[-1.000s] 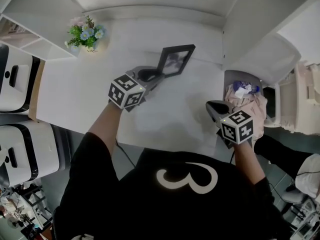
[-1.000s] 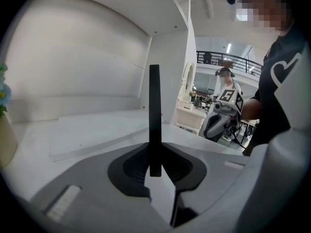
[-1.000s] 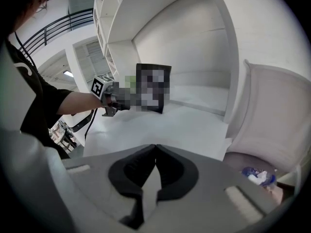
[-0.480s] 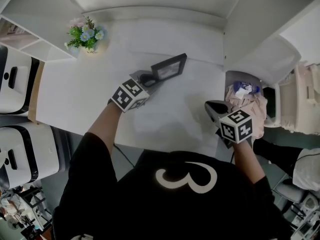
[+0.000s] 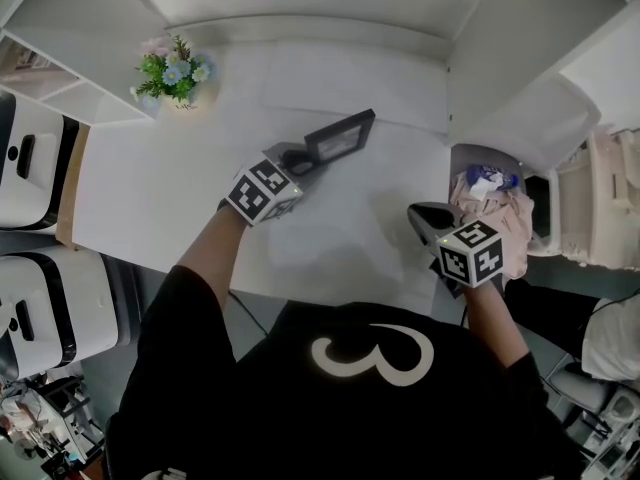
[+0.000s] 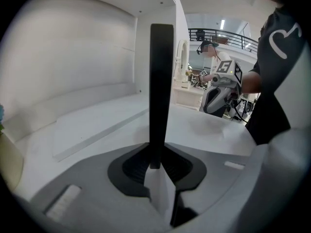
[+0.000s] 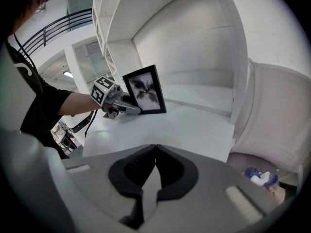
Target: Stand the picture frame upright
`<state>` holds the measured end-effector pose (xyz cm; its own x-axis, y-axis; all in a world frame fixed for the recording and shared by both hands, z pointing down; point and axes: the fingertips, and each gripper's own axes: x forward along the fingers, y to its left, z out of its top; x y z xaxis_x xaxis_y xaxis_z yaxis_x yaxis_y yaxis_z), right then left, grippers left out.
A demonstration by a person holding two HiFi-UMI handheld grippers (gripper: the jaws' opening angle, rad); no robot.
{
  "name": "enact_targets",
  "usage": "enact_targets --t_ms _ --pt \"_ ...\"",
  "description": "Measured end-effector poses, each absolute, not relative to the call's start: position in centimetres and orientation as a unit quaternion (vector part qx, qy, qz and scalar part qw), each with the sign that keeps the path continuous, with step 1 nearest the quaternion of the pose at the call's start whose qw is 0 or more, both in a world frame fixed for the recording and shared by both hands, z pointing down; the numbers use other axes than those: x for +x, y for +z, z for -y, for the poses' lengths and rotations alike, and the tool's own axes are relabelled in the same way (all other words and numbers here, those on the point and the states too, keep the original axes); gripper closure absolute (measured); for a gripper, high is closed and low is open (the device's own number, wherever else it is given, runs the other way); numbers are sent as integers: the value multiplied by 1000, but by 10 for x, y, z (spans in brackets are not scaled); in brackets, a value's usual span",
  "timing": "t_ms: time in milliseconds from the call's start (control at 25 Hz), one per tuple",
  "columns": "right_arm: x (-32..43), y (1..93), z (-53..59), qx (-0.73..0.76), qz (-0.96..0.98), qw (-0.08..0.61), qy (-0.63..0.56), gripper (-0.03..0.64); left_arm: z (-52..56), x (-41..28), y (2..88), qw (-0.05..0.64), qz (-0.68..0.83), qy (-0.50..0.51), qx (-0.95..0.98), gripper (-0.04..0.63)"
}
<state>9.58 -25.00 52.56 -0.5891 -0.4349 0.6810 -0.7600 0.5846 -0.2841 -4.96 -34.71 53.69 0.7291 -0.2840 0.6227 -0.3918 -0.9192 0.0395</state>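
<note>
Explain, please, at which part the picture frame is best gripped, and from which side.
Grip the picture frame by its thin side border, edge-on from the person's left, as the left gripper does. It stands almost upright on the table, and that narrow black edge seems to fit best between the fingers.

The white table (image 5: 180,188) carries potted flowers (image 5: 172,68) at its far-left corner and the picture frame (image 5: 338,138) mid-table.
</note>
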Motion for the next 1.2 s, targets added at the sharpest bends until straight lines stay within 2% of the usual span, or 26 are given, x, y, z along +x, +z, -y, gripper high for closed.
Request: enact_targets --t_ms 160,720,1080,1200 --pt "99 525 249 356 842 284 288 614 347 -50 537 77 183 327 924 503" --pt "94 512 246 350 852 272 280 614 346 -56 518 92 197 304 927 321" --pt "83 448 244 333 890 208 231 614 324 -100 452 182 310 220 907 311" --pt "83 420 243 330 901 178 218 614 308 -112 421 199 359 183 893 331"
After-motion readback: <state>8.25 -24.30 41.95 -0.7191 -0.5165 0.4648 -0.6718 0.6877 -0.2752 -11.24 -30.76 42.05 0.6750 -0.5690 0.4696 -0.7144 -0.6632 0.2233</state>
